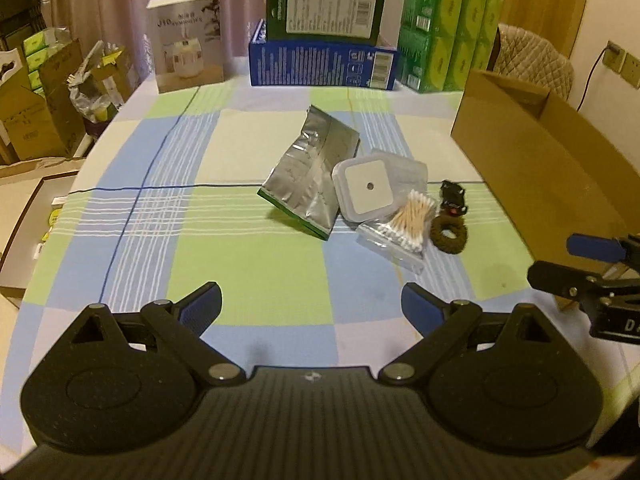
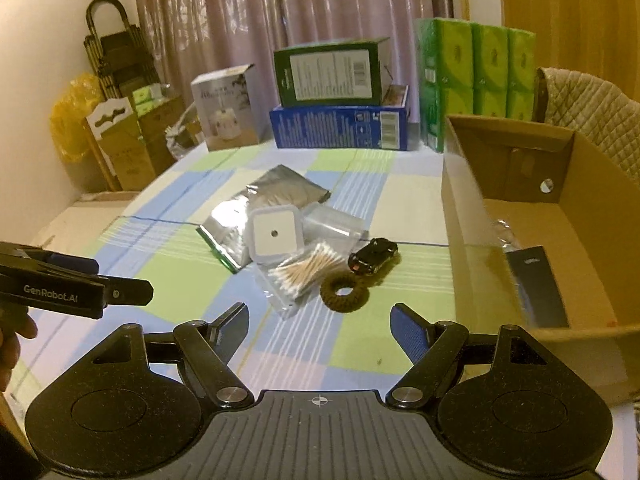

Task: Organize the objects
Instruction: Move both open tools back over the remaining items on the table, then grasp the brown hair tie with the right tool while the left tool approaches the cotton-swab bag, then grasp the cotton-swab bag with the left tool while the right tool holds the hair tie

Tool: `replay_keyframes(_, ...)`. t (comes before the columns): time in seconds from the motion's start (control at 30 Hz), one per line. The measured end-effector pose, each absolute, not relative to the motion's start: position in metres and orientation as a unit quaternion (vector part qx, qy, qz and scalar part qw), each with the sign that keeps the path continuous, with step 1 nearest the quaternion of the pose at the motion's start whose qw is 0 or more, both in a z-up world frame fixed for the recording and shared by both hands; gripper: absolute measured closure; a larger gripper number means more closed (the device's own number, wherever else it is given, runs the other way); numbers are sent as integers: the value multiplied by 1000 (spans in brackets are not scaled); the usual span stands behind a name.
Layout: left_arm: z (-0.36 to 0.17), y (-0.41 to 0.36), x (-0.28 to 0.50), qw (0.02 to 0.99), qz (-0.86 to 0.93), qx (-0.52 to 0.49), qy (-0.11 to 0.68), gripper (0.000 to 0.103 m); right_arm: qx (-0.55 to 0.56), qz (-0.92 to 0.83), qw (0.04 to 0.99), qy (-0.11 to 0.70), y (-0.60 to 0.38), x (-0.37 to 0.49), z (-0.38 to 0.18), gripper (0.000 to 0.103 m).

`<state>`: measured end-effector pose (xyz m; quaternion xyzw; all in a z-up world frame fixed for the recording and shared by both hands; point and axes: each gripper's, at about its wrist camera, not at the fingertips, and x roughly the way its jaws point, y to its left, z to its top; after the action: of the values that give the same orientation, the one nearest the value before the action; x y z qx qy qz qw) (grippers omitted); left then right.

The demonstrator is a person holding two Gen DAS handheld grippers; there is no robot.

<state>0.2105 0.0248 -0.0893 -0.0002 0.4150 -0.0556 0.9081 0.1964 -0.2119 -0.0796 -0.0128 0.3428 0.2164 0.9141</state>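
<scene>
A small pile lies mid-table on the checked cloth: a silver foil pouch (image 1: pixel 310 184) (image 2: pixel 264 208), a white square device (image 1: pixel 366 190) (image 2: pixel 274 236), a bag of cotton swabs (image 1: pixel 404 224) (image 2: pixel 308 272), a brown hair tie (image 1: pixel 448 234) (image 2: pixel 344 288) and a black toy car (image 1: pixel 452 198) (image 2: pixel 374 260). An open cardboard box (image 1: pixel 540 152) (image 2: pixel 560 220) stands to the right, with a dark flat card (image 2: pixel 536 288) inside. My left gripper (image 1: pixel 312 304) (image 2: pixel 116 276) is open and holds nothing, short of the pile. My right gripper (image 2: pixel 320 328) (image 1: pixel 560 262) is open too, just before the hair tie.
Along the table's far edge stand a white box (image 1: pixel 188 40), a blue box (image 1: pixel 320 60) with a dark green box (image 1: pixel 326 8) on it, and green tissue packs (image 1: pixel 448 32). Cartons (image 1: pixel 36 108) sit on the floor to the left. A padded chair (image 2: pixel 592 112) is behind the cardboard box.
</scene>
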Motion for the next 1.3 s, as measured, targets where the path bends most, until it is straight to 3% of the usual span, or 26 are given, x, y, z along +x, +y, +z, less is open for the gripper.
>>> replay_keyframes(0.3,-113,11,252,904,-84,8,419,16,-28,212,906,365,-199,239,-120,50)
replay_keyframes(0.37,-118,8,262,901,-99,6,422,20,-34,212,906,364,-196,247,-125,50)
replay_keyframes(0.87,-135,-9,296,893,-144,24,425,20,-40,213,898,383,-187,293,-157,51)
replay_keyframes(1.07,-136,-18,298,892,-159,41,421,20,-42,208,897,387,-187,294,-156,87)
replay_keyframes(1.3,-141,-29,303,883,-200,48,423,27,-2,182,898,400,-202,294,-148,89)
